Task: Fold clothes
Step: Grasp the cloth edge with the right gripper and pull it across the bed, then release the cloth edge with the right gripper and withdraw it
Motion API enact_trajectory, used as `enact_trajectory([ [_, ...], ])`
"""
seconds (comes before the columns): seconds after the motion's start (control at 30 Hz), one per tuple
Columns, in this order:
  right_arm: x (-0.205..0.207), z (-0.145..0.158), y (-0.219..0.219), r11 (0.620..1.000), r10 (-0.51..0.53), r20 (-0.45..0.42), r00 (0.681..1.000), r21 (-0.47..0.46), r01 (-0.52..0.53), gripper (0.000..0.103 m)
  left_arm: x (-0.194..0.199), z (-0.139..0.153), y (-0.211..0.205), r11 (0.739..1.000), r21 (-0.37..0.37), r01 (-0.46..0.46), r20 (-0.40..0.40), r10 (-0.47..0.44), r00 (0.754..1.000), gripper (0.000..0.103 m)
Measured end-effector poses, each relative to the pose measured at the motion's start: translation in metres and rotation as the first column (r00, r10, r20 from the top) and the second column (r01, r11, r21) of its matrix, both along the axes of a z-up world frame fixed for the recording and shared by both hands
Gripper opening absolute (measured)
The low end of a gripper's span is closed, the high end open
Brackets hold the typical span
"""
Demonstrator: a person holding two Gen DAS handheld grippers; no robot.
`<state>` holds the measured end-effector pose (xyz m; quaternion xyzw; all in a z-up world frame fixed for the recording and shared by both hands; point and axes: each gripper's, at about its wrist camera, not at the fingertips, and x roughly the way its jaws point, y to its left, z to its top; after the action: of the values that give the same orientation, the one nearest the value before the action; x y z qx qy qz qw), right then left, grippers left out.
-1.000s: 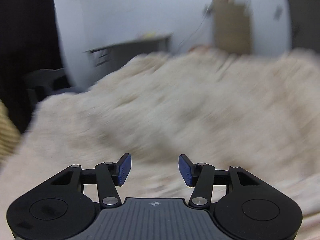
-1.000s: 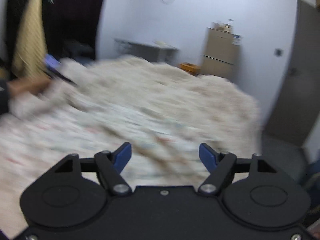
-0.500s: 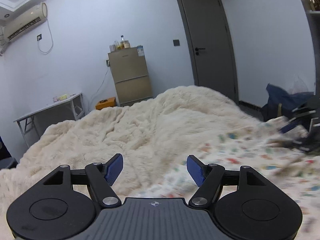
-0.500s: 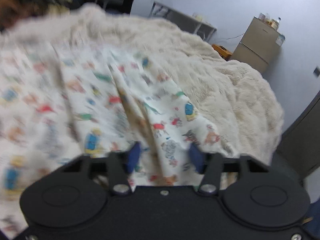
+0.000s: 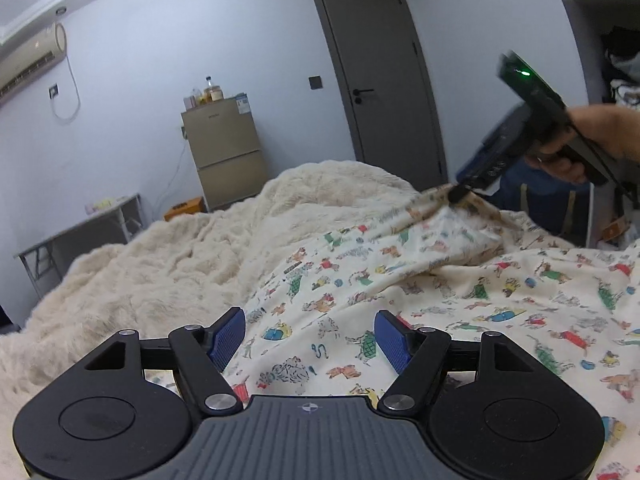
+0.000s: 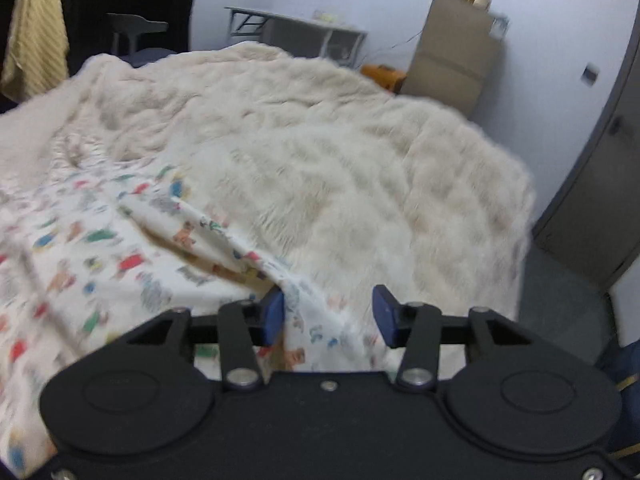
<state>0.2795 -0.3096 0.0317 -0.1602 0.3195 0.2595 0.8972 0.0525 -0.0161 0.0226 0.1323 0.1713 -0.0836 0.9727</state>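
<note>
A white garment with a colourful cartoon print (image 5: pixel 460 300) lies spread on a fluffy cream blanket (image 5: pixel 180 264). My left gripper (image 5: pixel 308 338) is open just above the garment's near edge. In the left wrist view my right gripper (image 5: pixel 460 194) is at the far right, at a raised fold of the garment. In the right wrist view the right gripper (image 6: pixel 328 316) has its pads apart, with a ridge of the garment (image 6: pixel 304 304) rising between them against the left pad. The blanket (image 6: pixel 340 160) fills the view beyond.
A grey door (image 5: pixel 380 80), a small tan fridge (image 5: pixel 224 152) and a grey desk (image 5: pixel 80 232) stand along the far wall. A dark blue bag (image 5: pixel 540 208) sits beside the bed at right. A yellow cloth (image 6: pixel 36 28) hangs at left.
Both grippers swung over the bed and came down to the printed garment. The left now hovers at its near edge; the right has moved to a fold at its far corner.
</note>
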Motion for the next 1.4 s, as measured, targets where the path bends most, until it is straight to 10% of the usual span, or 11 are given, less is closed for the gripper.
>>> enact_trajectory([
  [0.2, 0.006, -0.025, -0.11, 0.894, -0.265, -0.152, 0.952, 0.331, 0.302, 0.063, -0.007, -0.001, -0.011, 0.999, 0.024, 0.025, 0.013, -0.025, 1.0, 0.075],
  [0.4, 0.003, -0.077, -0.154, 0.84, -0.218, -0.29, 0.932, 0.43, 0.33, 0.063, -0.017, -0.005, -0.031, 0.994, 0.102, 0.048, 0.015, -0.05, 0.999, 0.075],
  [0.47, 0.005, -0.092, -0.15, 0.842, -0.18, -0.319, 0.931, 0.439, 0.313, 0.051, -0.021, -0.008, -0.038, 0.988, 0.141, 0.063, 0.021, -0.067, 0.998, 0.075],
  [0.5, 0.004, -0.094, -0.149, 0.845, -0.179, -0.328, 0.928, 0.432, 0.316, 0.018, -0.022, -0.008, -0.042, 0.985, 0.158, 0.067, 0.021, -0.071, 0.997, 0.075],
  [0.6, 0.006, -0.094, -0.168, 0.784, -0.186, -0.347, 0.919, 0.511, 0.352, 0.012, -0.022, -0.011, -0.047, 0.981, 0.175, 0.087, 0.0, -0.088, 0.996, 0.075],
  [0.67, 0.0, -0.079, -0.217, 0.531, -0.34, -0.341, 0.877, 0.699, 0.478, 0.011, -0.021, -0.014, -0.047, 0.98, 0.172, 0.096, -0.012, -0.095, 0.995, 0.075],
  [0.73, 0.0, -0.078, -0.231, 0.42, -0.381, -0.379, 0.843, 0.742, 0.523, 0.011, -0.02, -0.016, -0.047, 0.98, 0.174, 0.101, -0.018, -0.099, 0.995, 0.075],
  [0.77, 0.0, -0.076, -0.232, 0.422, -0.406, -0.386, 0.828, 0.725, 0.544, 0.011, -0.019, -0.017, -0.047, 0.979, 0.174, 0.102, -0.019, -0.1, 0.995, 0.075],
  [0.87, 0.008, -0.076, -0.209, 0.593, -0.488, -0.357, 0.796, 0.533, 0.603, 0.027, -0.017, -0.016, -0.043, 0.983, 0.153, 0.105, -0.024, -0.103, 0.994, 0.075],
  [0.97, 0.004, -0.084, -0.196, 0.653, -0.538, -0.34, 0.771, 0.411, 0.636, 0.043, -0.015, -0.013, -0.035, 0.987, 0.124, 0.106, -0.025, -0.103, 0.994, 0.075],
  [1.4, -0.125, -0.013, -0.14, 0.871, -0.287, -0.179, 0.941, 0.36, 0.334, 0.08, 0.021, 0.021, 0.049, 0.996, -0.074, -0.046, -0.064, 0.042, 0.997, 0.083],
])
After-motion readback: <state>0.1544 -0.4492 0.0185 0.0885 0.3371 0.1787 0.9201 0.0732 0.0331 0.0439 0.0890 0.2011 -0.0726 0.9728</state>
